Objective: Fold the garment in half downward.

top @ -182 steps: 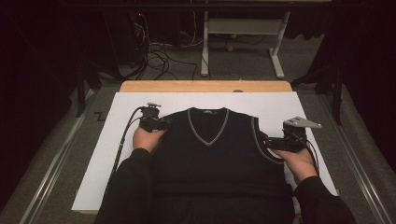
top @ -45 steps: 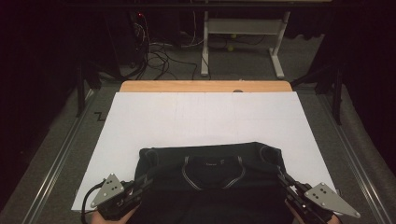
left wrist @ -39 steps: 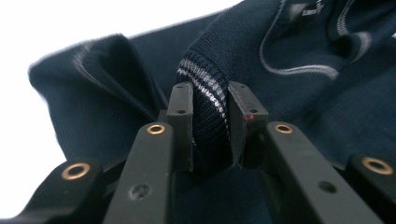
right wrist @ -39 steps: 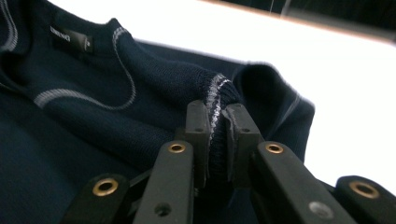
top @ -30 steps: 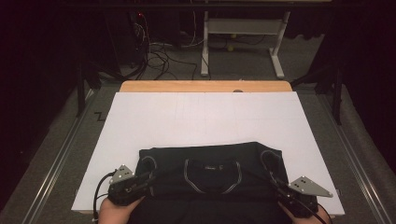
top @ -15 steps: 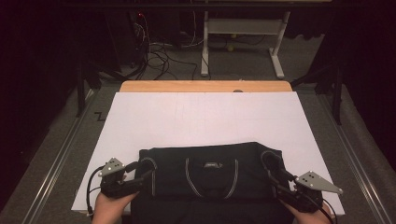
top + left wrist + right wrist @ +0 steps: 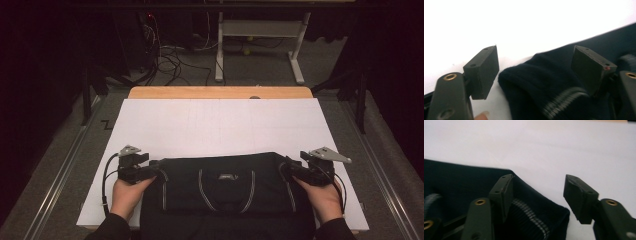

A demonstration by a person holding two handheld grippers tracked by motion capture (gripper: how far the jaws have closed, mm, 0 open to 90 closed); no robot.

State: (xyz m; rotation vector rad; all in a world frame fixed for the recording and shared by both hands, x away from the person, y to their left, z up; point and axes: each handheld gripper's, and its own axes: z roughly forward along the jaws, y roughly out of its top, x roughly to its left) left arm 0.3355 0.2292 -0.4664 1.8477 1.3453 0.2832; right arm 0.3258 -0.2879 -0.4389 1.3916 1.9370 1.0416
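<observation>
Dark ribbed knit vest (image 7: pixel 227 192) (folded, grey-striped trim) between parted, just-opening jaws of both grippers.

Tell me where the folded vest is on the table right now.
In the high view, the dark sleeveless vest lies folded at the near edge of the white sheet, centred between the left hand-held gripper and the right hand-held gripper.

The counter (image 7: pixel 220 92) has a light wooden top, of which a strip shows along its far edge. A large white sheet (image 7: pixel 220 127) covers nearly all the rest. A dark knitted vest (image 7: pixel 225 195) with pale striped trim lies folded directly on the sheet at the near edge, its fold running from side to side.
</observation>
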